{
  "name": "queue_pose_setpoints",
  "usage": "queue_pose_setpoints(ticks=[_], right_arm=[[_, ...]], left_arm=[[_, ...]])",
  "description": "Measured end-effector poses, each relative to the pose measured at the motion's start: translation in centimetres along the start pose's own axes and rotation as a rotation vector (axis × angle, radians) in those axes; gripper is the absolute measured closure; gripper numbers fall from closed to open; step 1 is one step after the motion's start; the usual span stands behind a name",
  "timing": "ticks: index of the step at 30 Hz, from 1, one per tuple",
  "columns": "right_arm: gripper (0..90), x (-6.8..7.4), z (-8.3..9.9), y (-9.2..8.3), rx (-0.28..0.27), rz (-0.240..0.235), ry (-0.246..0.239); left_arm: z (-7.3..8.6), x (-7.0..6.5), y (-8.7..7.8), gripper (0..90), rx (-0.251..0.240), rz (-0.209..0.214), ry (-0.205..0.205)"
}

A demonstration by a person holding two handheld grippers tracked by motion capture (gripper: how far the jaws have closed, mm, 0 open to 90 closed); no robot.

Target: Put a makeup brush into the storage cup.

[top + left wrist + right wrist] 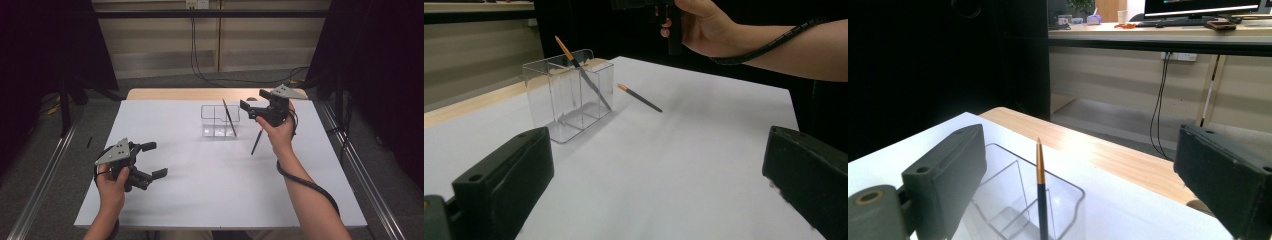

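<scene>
A clear plastic holder (pixel 220 121) with compartments stands at the back middle of the white table (pixel 200 190). One dark pencil with a gold end (pixel 229 117) leans upright inside it. A second pencil (pixel 257 141) lies flat on the table just right of the holder. My right gripper (pixel 254 99) hovers just right of the holder's top, open, with nothing held. In the right gripper view the standing pencil (pixel 1040 192) rises from the holder (pixel 1013 200) between the wide jaws, untouched. My left gripper (pixel 155 160) is open near the table's front left, empty.
A wooden tabletop edge (pixel 190 94) shows beyond the white sheet. Black cables (pixel 200 70) run down the back wall to the floor. Dark curtains flank both sides. In the left gripper view the holder (pixel 569 95) and the lying pencil (pixel 640 97) sit ahead.
</scene>
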State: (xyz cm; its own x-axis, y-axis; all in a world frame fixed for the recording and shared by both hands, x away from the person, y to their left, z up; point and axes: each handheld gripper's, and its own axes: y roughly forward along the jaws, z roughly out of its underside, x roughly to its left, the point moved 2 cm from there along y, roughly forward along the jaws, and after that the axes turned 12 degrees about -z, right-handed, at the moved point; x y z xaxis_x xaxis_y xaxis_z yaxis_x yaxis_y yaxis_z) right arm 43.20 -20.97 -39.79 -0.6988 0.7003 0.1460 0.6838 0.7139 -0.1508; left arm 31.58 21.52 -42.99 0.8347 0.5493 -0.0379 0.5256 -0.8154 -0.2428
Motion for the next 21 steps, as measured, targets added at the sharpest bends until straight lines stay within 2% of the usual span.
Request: queue_pose_setpoints(ticks=[14,21], right_arm=[[4.9,-1.5,0.6,-1.8,-0.002,0.042,0.021],[4.5,-2.1,1.0,-2.4,0.02,0.059,0.022]], left_arm=[[0.0,0.0,0.1,0.0,0.0,-0.001,-0.002],[0.0,0.0,0.2,0.0,0.0,-0.001,-0.007]])
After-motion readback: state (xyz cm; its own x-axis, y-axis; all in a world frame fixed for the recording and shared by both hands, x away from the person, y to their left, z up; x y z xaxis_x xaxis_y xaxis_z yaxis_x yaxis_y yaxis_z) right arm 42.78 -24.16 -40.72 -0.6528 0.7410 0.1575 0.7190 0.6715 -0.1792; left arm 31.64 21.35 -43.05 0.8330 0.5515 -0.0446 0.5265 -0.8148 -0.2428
